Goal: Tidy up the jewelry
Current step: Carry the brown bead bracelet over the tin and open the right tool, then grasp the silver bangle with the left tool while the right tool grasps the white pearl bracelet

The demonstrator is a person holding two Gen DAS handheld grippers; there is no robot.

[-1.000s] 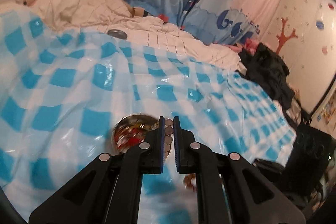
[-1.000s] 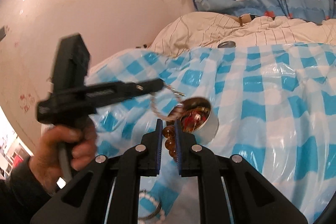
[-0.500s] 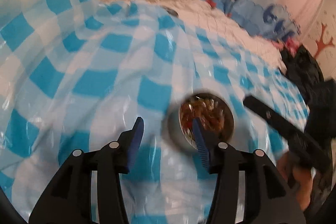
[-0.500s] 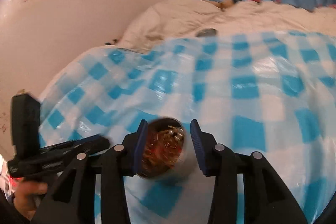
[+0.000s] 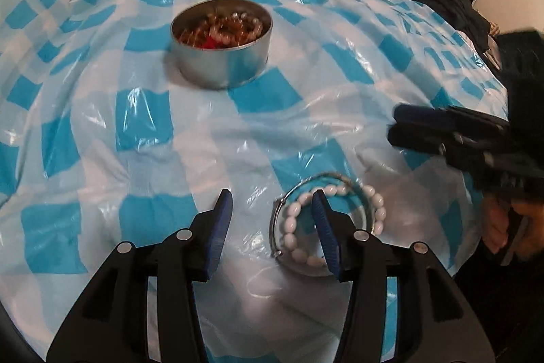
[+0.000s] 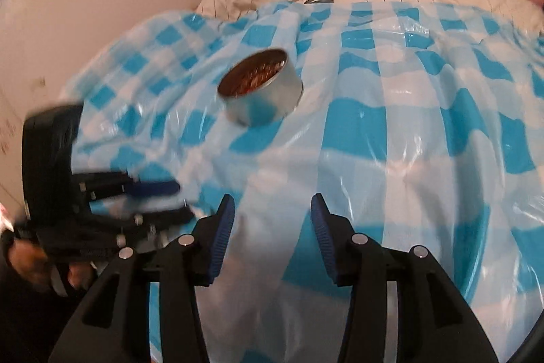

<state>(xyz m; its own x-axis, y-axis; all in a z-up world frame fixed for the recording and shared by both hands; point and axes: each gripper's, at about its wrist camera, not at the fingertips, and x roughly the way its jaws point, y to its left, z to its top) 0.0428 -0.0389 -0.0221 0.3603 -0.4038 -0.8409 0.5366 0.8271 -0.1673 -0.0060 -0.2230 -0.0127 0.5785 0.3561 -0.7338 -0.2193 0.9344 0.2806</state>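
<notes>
My left gripper (image 5: 272, 213) stands open and empty; a white bead bracelet (image 5: 331, 221) and thin silver bangle (image 5: 277, 220) lie on the checked sheet under its right finger. My right gripper (image 6: 272, 220), opening, holds nothing. Ahead of both sits the round tin (image 5: 221, 41) of tangled jewelry.

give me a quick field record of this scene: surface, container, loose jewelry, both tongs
surface: blue and white checked plastic sheet over a bed
container: round metal tin, open, holding mixed beaded jewelry
loose jewelry: white bead bracelet and thin metal bangle, lying together on the sheet
left tongs: open, nothing held, one finger over the bracelet
right tongs: jaws opening, nothing between them
</notes>
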